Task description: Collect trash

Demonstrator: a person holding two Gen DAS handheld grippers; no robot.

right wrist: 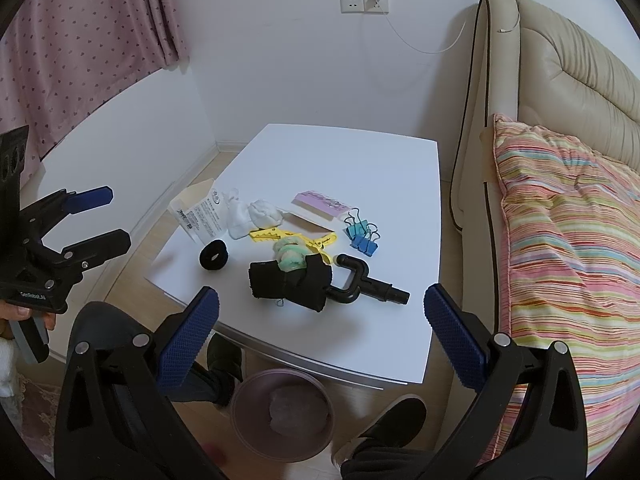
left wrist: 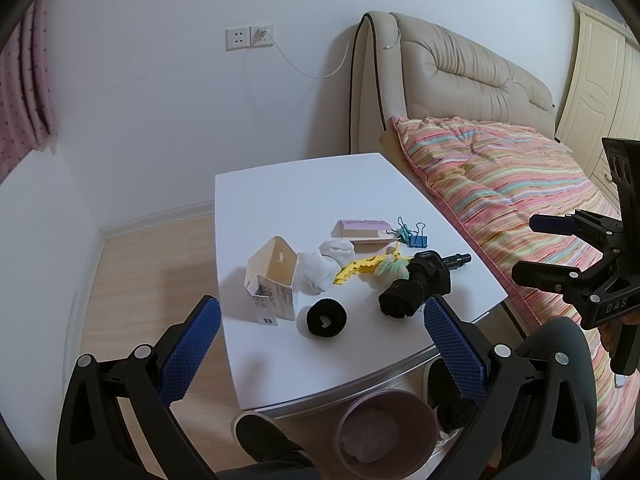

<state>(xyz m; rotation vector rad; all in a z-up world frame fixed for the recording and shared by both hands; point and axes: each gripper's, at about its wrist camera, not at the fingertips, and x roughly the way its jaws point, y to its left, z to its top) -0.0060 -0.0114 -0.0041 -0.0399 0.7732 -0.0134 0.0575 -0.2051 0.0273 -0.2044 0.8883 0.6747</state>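
Two spread grippers, left (left wrist: pixel 322 342) and right (right wrist: pixel 322 328), hover over a table (right wrist: pixel 360 160) holding one carton (left wrist: pixel 272 280), three binder clips (right wrist: pixel 362 234), one bin (right wrist: pixel 282 416) below.

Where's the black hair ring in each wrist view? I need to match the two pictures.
Left wrist: the hair ring lies low centre on the table, between the open left gripper's fingers, right of the open box.
Right wrist: it sits left of centre, near the table's left edge, below the box.
Shared landmark: the yellow clip, just beyond it in both.
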